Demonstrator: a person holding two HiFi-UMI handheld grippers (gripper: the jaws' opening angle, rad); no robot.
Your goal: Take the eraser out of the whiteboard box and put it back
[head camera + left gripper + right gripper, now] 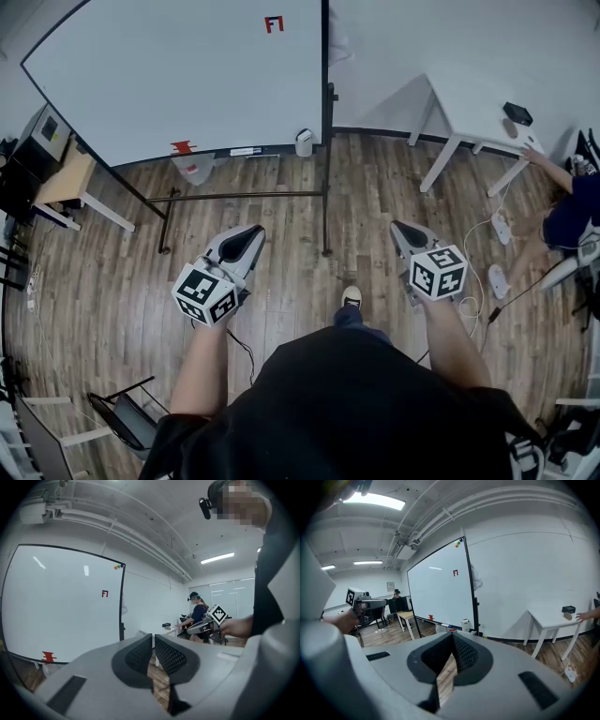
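Note:
The whiteboard stands ahead on a wheeled frame, also in the left gripper view and the right gripper view. Along its lower ledge sit a red item, a marker and a small white box; a clear container hangs below. I cannot make out the eraser. My left gripper and right gripper hover over the wood floor, well short of the board. Both are shut with nothing between the pads.
A white table stands at the right, with a person on the floor beside it among cables. A wooden desk is at the left, a chair at the lower left. The board's base bars cross the floor ahead.

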